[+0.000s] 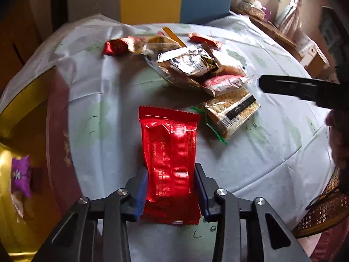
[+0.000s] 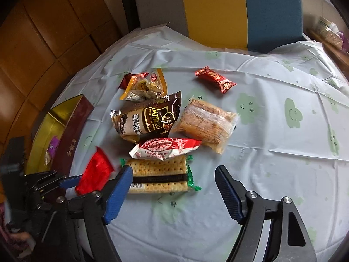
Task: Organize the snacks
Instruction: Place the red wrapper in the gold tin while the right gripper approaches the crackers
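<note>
The round counter (image 2: 272,131) carries a pale blue plastic cover printed with green smiling clouds; its far edge is partly hidden by a chair back (image 2: 218,11) in grey, yellow and blue panels. At the counter's left edge stands a dark red open box with a gold lining (image 2: 72,126); gold characters run along its side but cannot be read. A purple wrapped snack (image 2: 52,147) lies inside it, and its lettering is blurred.

The snack pile occupies the counter's centre. A brown and silver foil packet (image 2: 148,118) carries large Chinese characters and small Latin text too fine to read. Just beside it lies a clear-wrapped golden cake slice (image 2: 205,124). In front, a red and white packet (image 2: 165,148) reads "Chocolate corn roll". It overlaps a clear cracker pack with green ends and a black band (image 2: 159,174); the left wrist view shows a barcode on it. A small red foil candy (image 2: 214,79) lies apart at the far side, its gold print illegible.

The left gripper (image 1: 172,187) holds a red foil snack packet (image 1: 170,152) clamped between both blue pads, raised above the counter near the box; its printed lines are too small to read. The right gripper (image 2: 174,187) stands wide and empty, and its left pad overlaps the cracker pack's end in the view; contact cannot be determined.
</note>
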Demonstrator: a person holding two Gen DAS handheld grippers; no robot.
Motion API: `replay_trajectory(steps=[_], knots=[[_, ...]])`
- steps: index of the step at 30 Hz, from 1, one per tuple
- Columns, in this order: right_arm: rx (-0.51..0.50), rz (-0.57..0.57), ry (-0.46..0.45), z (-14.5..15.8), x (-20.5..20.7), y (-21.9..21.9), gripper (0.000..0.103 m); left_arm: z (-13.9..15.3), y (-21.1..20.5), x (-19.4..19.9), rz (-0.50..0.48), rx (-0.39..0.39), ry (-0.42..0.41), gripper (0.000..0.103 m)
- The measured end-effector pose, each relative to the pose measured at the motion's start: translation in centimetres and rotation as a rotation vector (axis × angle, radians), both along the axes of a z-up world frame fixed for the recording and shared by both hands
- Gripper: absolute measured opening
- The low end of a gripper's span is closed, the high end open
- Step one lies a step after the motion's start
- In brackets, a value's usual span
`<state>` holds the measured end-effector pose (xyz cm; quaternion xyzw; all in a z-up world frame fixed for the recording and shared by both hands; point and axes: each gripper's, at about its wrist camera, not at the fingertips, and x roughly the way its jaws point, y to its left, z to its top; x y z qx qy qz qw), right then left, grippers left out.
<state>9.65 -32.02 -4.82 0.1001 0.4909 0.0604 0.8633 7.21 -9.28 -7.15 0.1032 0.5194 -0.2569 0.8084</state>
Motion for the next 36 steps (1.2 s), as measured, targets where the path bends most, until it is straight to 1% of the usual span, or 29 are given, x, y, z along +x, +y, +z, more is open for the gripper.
replay_trajectory(steps=[4, 5, 8, 11, 13, 14, 15, 17, 19, 23, 26, 27, 31, 34, 35, 36], knots=[[0.015, -0.001, 0.019, -1.5, 0.9, 0.5, 0.078, 0.9, 1.0, -1.2, 0.016, -0.037, -0.029, 0.039], [0.024, 0.002, 0.025, -1.9, 1.0, 0.6, 0.078, 1.1, 1.4, -1.5, 0.019, -0.058, -0.035, 0.039], [0.088, 0.033, 0.07, -2.5, 0.6, 1.1, 0.075, 1.9, 2.3, -2.0, 0.025, -0.09, -0.041, 0.039], [0.08, 0.092, 0.101, -2.7, -0.6, 2.6, 0.072, 2.5, 3.2, -2.3, 0.032, -0.119, -0.049, 0.039], [0.113, 0.138, 0.132, -2.9, -1.5, 3.6, 0.066, 2.8, 3.6, -2.5, 0.038, -0.135, -0.05, 0.039], [0.13, 0.176, 0.153, -3.0, -2.1, 4.4, 0.064, 3.0, 4.0, -2.7, 0.044, -0.149, -0.053, 0.039], [0.126, 0.199, 0.163, -3.1, -2.5, 5.0, 0.064, 3.1, 4.2, -2.7, 0.05, -0.16, -0.053, 0.039], [0.1, 0.249, 0.172, -3.0, -3.6, 6.4, 0.064, 3.1, 4.3, -2.7, 0.059, -0.175, -0.05, 0.039], [0.063, 0.276, 0.155, -2.4, -4.4, 7.2, 0.064, 3.3, 4.8, -2.7, 0.07, -0.191, -0.047, 0.039], [-0.033, 0.262, 0.081, -0.9, -4.7, 7.5, 0.064, 3.4, 5.7, -2.8, 0.095, -0.215, -0.034, 0.039], [-0.115, 0.253, 0.036, -0.1, -3.6, 7.6, 0.064, 3.8, 6.2, -2.8, 0.109, -0.237, -0.03, 0.039], [-0.129, 0.263, 0.035, -0.2, -3.2, 7.6, 0.064, 4.0, 6.4, -2.9, 0.109, -0.252, -0.033, 0.039], [-0.19, 0.318, 0.087, -1.4, -0.9, 8.5, 0.066, 4.8, 7.2, -2.8, 0.13, -0.278, -0.044, 0.039], [-0.242, 0.37, 0.121, -2.8, 0.6, 9.9, 0.066, 5.8, 8.6, -2.5, 0.158, -0.3, -0.062, 0.039], [-0.276, 0.376, 0.126, -3.2, 0.9, 10.1, 0.063, 6.1, 9.2, -2.3, 0.172, -0.309, -0.064, 0.039], [-0.295, 0.376, 0.133, -3.5, 1.3, 10.3, 0.054, 6.4, 10.1, -1.9, 0.196, -0.324, -0.062, 0.039]])
